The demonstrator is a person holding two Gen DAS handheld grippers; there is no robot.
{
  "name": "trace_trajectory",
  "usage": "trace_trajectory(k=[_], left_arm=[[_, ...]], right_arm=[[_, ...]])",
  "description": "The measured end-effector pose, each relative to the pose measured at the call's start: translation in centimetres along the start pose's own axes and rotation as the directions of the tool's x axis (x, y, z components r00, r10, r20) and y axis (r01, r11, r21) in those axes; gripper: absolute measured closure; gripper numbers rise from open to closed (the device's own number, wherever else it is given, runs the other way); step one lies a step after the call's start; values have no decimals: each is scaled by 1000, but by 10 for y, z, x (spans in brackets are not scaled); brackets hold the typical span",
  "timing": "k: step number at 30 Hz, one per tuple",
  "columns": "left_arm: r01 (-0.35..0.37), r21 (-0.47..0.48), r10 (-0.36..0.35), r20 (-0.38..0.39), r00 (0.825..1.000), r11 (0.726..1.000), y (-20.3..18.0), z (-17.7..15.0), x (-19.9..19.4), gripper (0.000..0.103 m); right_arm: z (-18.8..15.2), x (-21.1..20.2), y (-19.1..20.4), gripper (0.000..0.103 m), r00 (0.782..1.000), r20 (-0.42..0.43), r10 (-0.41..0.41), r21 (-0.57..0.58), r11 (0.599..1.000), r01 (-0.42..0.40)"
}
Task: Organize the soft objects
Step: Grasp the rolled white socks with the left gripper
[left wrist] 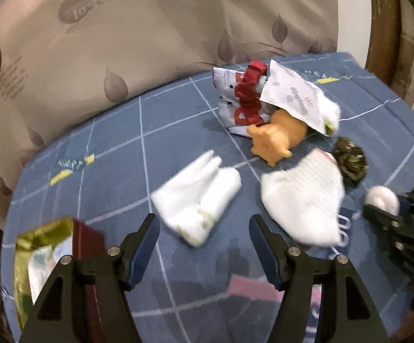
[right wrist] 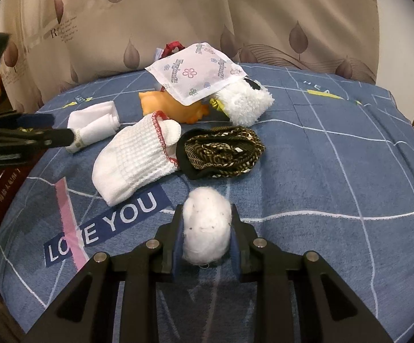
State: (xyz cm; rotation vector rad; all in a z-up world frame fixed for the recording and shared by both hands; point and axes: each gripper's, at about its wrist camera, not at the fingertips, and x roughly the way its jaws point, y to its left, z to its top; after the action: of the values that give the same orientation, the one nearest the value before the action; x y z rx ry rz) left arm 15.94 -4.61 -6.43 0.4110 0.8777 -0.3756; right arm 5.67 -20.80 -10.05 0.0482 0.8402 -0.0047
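Observation:
On the blue bedsheet (right wrist: 335, 171) lie several soft things. A folded white cloth (left wrist: 198, 200) sits just ahead of my left gripper (left wrist: 204, 225), which is open and holds nothing. Right of it lie a white knitted sock (left wrist: 304, 197), a dark patterned cloth (left wrist: 349, 160) and an orange plush toy (left wrist: 275, 137). My right gripper (right wrist: 207, 214) is shut on a white cotton ball (right wrist: 207, 225), just above the sheet. In the right wrist view the left gripper (right wrist: 61, 128) reaches in from the left beside the folded cloth (right wrist: 95, 123), near the sock (right wrist: 138, 157) and the dark cloth (right wrist: 224, 151).
A flower-printed white packet (right wrist: 195, 71) lies over the orange toy (right wrist: 175, 105), with a fluffy white piece (right wrist: 247, 103) beside it. A red-and-white bag (left wrist: 235, 97) stands behind. A gold-lined box (left wrist: 44, 245) sits at the bed's left edge. A curtain (right wrist: 264, 14) hangs behind.

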Motion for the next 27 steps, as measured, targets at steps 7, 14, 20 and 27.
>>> trace_trajectory(k=[7, 14, 20, 27], left_arm=[[-35, -3, 35, -100, 994, 999, 12, 19, 51, 36], [97, -284, -134, -116, 984, 954, 58, 15, 77, 30], [82, -288, -110, -84, 990, 954, 61, 11, 69, 67], [94, -328, -120, -59, 991, 940, 62, 10, 55, 78]], right_arm=[[-1, -1, 0, 77, 1000, 1, 4, 4, 1000, -4], [-1, 0, 0, 76, 1000, 0, 7, 2, 1000, -7], [-1, 1, 1, 75, 1000, 1, 7, -1, 1000, -7], [-1, 0, 0, 75, 1000, 0, 5, -2, 1000, -5]])
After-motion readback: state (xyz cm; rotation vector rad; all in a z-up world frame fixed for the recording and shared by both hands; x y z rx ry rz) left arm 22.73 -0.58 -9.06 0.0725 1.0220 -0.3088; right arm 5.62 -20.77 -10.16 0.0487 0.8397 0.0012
